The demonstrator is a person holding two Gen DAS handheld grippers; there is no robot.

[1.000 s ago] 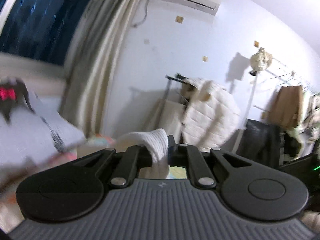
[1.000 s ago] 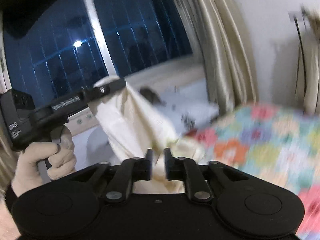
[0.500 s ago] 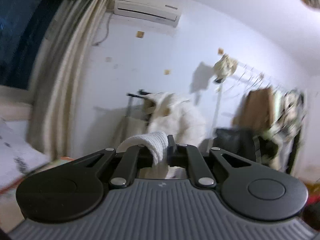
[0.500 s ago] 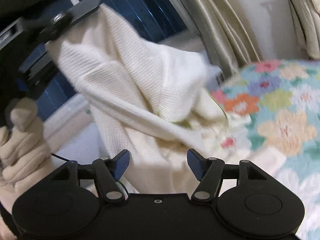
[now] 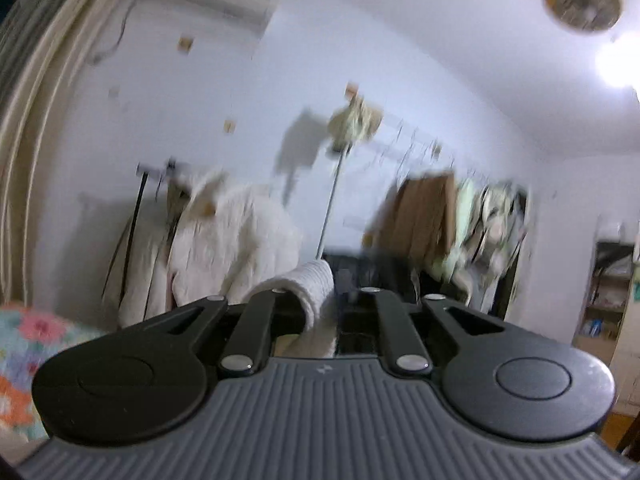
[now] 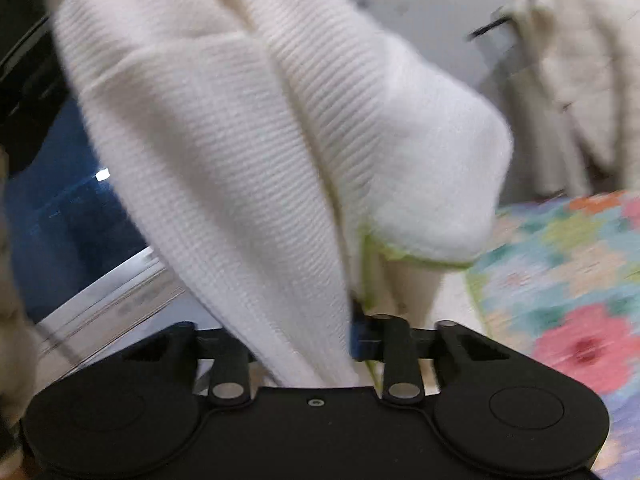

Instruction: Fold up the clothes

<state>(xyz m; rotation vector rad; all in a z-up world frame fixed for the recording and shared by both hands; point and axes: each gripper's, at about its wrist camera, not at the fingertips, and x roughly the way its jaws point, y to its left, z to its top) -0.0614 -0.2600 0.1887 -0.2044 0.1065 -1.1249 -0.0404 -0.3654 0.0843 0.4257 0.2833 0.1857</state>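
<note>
Swung from curtain toward clothes rack [image 5: 432, 216]; floral blanket [image 6: 568, 280] below.

White knit garment [image 6: 256, 152] cut off at top edge, hiding right jaws, hanging clothes [image 5: 460, 232] motion-blurred

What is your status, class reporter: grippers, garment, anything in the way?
Left gripper opening, cream knit garment draped over one finger. Right gripper closing, same garment between its fingers. Garment hangs above floral bedspread. No obstruction seen.
</note>
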